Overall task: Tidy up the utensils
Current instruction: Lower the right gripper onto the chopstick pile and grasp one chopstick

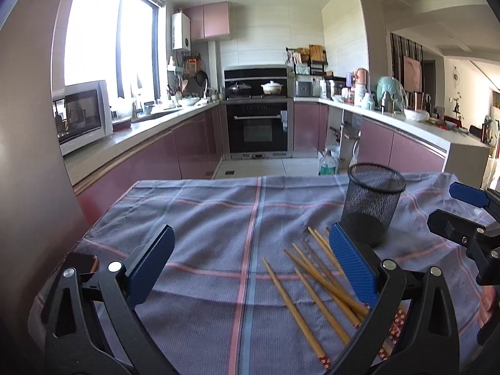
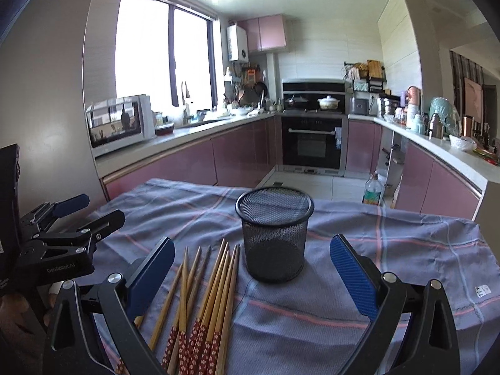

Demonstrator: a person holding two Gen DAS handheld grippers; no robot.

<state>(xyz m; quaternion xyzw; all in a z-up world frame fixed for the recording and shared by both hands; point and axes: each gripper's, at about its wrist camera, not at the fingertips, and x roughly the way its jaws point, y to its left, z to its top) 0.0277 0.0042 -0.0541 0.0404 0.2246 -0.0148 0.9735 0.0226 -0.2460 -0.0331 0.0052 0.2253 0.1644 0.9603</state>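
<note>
Several wooden chopsticks (image 1: 315, 284) with red patterned ends lie loose on the blue-grey checked cloth (image 1: 218, 218). Just beyond them a black mesh cup (image 1: 370, 204) stands upright and empty. My left gripper (image 1: 250, 259) is open above the cloth, its right finger over the chopstick pile. In the right wrist view the same chopsticks (image 2: 212, 297) lie left of centre and the mesh cup (image 2: 275, 234) stands straight ahead. My right gripper (image 2: 250, 268) is open, low over the cloth (image 2: 406, 243), with nothing between its fingers. Each gripper shows at the edge of the other's view.
The cloth-covered table ends at its far edge before a kitchen floor. Pink cabinets, an oven (image 1: 257, 125) and a microwave (image 1: 82, 114) line the walls. A plastic bottle (image 2: 373, 192) stands on the floor at right.
</note>
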